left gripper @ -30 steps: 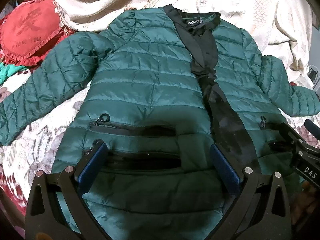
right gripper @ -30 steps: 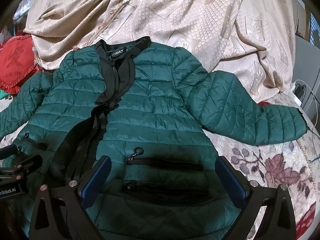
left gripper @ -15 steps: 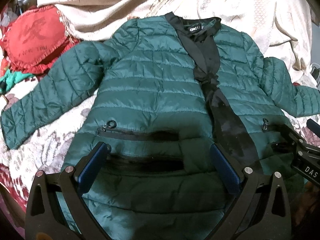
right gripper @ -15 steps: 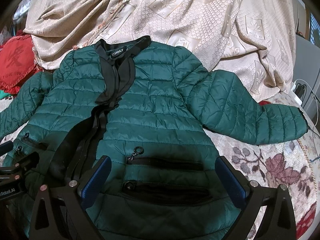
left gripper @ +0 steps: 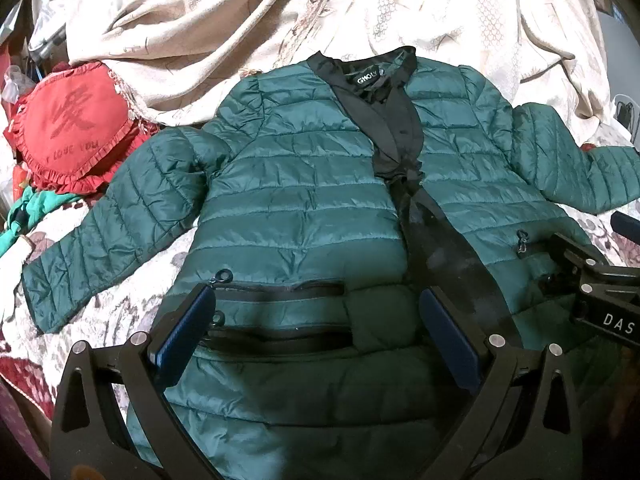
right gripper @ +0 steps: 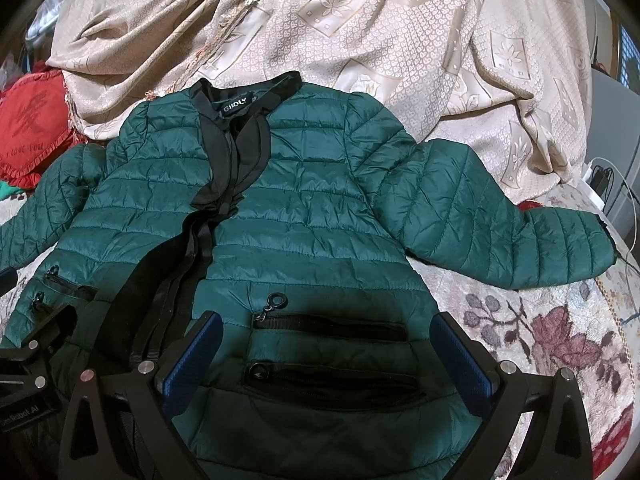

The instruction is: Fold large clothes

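Left gripper [left gripper: 316, 332] and right gripper [right gripper: 328, 352] hover wide apart, empty, above the green puffer jacket [left gripper: 304, 200]; slick padding may slip, spoiling the fold.

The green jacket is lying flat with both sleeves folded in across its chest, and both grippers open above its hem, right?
Not quite: the sleeves of the green jacket are spread outward, not folded in. The right wrist view shows one sleeve stretched sideways. Both the left gripper and right gripper are open.
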Available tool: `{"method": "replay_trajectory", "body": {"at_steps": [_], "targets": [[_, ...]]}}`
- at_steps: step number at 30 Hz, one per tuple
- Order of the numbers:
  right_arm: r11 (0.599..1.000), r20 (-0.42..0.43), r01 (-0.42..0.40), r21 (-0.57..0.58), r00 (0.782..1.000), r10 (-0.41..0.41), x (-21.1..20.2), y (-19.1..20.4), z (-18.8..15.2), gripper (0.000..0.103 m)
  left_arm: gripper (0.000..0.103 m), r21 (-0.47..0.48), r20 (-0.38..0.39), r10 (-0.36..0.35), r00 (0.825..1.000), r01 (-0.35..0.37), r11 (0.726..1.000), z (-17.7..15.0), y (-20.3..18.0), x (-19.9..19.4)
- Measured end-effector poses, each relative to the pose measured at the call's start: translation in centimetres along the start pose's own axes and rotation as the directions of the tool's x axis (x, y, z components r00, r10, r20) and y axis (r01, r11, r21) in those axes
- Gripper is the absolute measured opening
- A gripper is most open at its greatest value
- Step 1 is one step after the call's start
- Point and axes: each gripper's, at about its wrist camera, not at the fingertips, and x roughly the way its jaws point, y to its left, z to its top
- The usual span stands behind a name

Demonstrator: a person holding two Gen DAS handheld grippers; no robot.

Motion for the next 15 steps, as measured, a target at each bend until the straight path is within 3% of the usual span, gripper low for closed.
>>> {"method": "replay_trajectory", "body": {"at_steps": [15], "targets": [[1.000,0.002,-0.003,0.007,1.000,0.003,0.01,-0.10,0.05,0.103,0.103,-0.001,-0.009,-0.006,1.000,0.006,1.000,-0.03,-0.10,0.19]]}}
